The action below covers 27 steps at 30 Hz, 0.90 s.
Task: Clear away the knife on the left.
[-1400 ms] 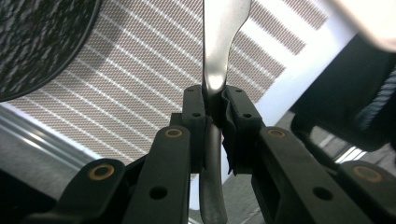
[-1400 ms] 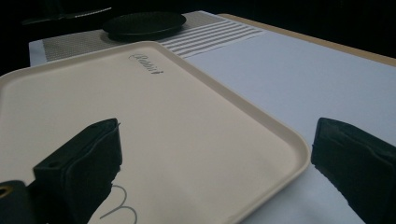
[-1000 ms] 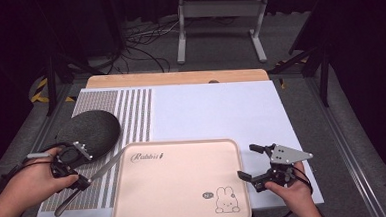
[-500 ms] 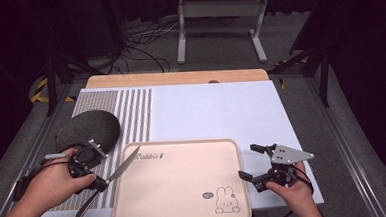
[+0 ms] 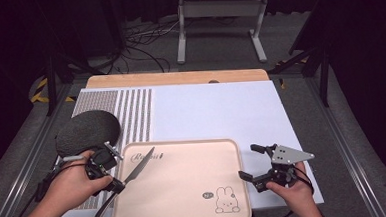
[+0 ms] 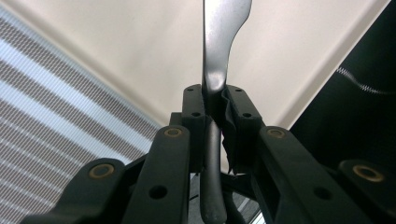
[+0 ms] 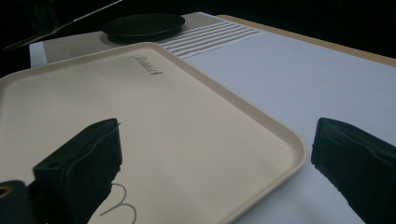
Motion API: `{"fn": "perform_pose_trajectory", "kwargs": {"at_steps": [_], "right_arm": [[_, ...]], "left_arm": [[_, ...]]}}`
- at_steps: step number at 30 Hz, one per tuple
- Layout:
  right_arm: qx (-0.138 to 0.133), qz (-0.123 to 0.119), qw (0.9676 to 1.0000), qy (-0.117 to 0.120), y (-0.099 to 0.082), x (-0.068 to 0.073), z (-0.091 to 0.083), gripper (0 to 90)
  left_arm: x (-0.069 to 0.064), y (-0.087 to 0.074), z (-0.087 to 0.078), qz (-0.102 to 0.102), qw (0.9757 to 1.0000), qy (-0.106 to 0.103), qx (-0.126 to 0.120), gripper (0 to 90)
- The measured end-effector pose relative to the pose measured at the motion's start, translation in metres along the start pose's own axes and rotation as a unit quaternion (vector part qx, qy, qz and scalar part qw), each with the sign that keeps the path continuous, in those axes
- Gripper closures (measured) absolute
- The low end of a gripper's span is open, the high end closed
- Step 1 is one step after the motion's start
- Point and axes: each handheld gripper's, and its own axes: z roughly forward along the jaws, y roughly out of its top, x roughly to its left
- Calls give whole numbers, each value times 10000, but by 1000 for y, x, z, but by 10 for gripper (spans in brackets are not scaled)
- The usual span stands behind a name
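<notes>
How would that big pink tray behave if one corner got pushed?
The tray looks rigid, flat and thin, so it would probably slide or pivot whole on the smooth white mat rather than bend. With nothing lying on it, it likely moves easily; tipping seems unlikely.

The room is dark — black fills the upper corners and both sides of the high view. At top centre a pale metal stand [image 5: 221,18] rests its two legs on grey carpeted floor [image 5: 228,59], with black cables [image 5: 140,43] tangled to its left. Dark stand legs [image 5: 313,57] slant in at the right. Yellow-and-black hazard tape [image 5: 41,91] marks the floor at the left — beside the table's grey metal rail [image 5: 21,170].
</notes>
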Motion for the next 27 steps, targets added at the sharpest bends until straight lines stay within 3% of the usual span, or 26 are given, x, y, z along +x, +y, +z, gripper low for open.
{"fn": "perform_pose_trajectory", "kwargs": {"at_steps": [13,27], "right_arm": [[22,-5,10000,-4,-1,-1,-1,28],[55,-4,10000,3,-2,-1,-1,28]], "left_arm": [[-9,21,24,38,9997,-259,-10,804],[-10,28,43,11,9990,-444,33,804]]}}
